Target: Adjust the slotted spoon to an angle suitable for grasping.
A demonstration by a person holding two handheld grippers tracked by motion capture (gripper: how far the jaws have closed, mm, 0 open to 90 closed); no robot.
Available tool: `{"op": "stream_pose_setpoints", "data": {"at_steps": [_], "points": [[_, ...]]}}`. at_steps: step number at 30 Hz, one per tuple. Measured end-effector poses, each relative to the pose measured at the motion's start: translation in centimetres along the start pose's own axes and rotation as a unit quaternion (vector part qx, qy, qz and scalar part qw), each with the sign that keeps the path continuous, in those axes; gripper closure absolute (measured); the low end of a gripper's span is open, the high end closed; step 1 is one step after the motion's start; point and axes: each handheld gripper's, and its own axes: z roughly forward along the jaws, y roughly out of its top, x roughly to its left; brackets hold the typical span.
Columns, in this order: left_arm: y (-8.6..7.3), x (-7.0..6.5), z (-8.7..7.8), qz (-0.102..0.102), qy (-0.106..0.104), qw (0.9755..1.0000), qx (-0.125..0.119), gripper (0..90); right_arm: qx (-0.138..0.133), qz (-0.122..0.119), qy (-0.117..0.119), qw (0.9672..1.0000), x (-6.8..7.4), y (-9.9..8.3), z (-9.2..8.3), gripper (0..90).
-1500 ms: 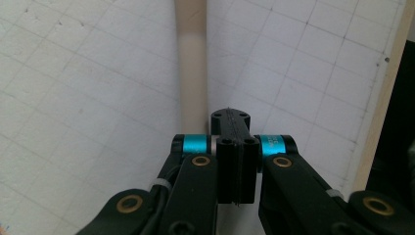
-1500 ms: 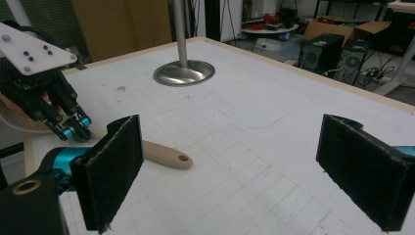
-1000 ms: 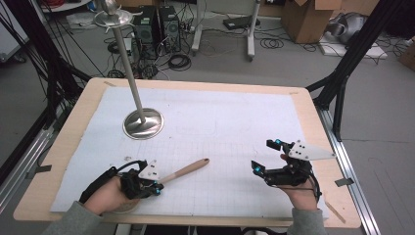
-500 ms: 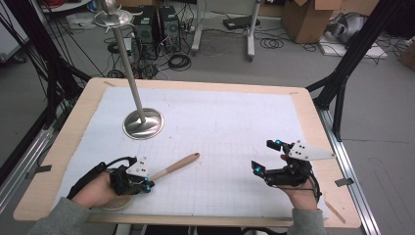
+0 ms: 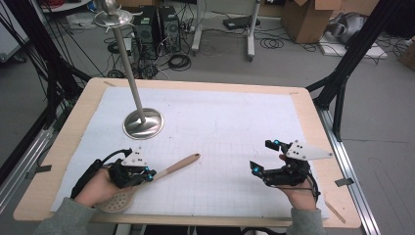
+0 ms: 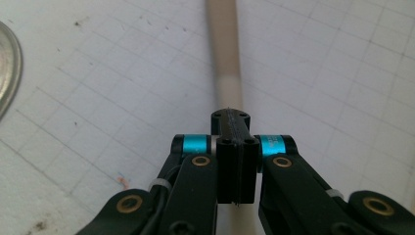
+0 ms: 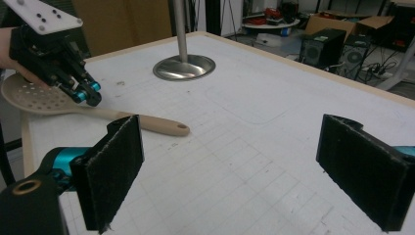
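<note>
A pale wooden slotted spoon [image 5: 176, 166] lies on the white grid mat, its holed head [image 7: 36, 98] by the person's left hand and its handle [image 6: 226, 63] pointing toward the table's middle. My left gripper [image 5: 149, 175] is shut, pads pressed together with nothing between them, and its tips [image 6: 230, 120] sit right over the handle; I cannot tell whether they touch it. In the right gripper view the left gripper [image 7: 87, 95] hovers at the handle near the head. My right gripper [image 5: 263, 155] stands wide open over bare mat at the right, its pads [image 7: 115, 171] holding nothing.
A metal stand with a round base [image 5: 143, 123] and a tall pole [image 5: 128, 63] rises at the far left of the mat. The wooden table edge [image 5: 313, 127] frames the mat. Boxes, computers and cables lie on the floor beyond.
The left gripper has shifted slightly over the spoon, and the spoon's handle end has moved a little to the left and farther away. The right gripper has stayed put.
</note>
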Motion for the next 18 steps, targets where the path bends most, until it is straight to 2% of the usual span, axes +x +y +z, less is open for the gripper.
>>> {"op": "stream_pose_setpoints", "data": {"at_steps": [2, 5, 7, 11, 15, 18], "points": [[0.3, 0.1, 0.4, -0.004, 0.003, 0.9999, 0.011, 89.5, 0.000, 0.000, 0.001, 1.0000, 0.0, 0.0, -0.1, 9.4], [0.5, 0.2, 1.1, 0.003, 0.007, 0.9998, 0.018, 89.5, -0.003, 0.000, 0.001, 1.0000, -0.1, 0.0, -0.2, 9.4], [0.6, 0.3, 1.3, 0.006, -0.001, 0.9998, 0.017, 89.5, -0.005, 0.002, 0.000, 1.0000, -0.1, 0.0, -0.3, 9.4], [0.9, 0.4, 1.7, 0.015, -0.004, 0.9996, 0.023, 89.5, -0.005, 0.002, 0.001, 1.0000, -0.1, 0.0, -0.3, 9.4], [1.1, 0.3, 2.1, 0.028, -0.024, 0.9990, 0.024, 89.5, -0.004, -0.004, 0.002, 1.0000, -0.1, 0.1, -0.2, 9.4], [1.4, 0.0, 2.6, 0.039, -0.034, 0.9983, 0.028, 89.5, -0.002, 0.002, 0.001, 1.0000, 0.0, 0.0, -0.2, 9.4]]}}
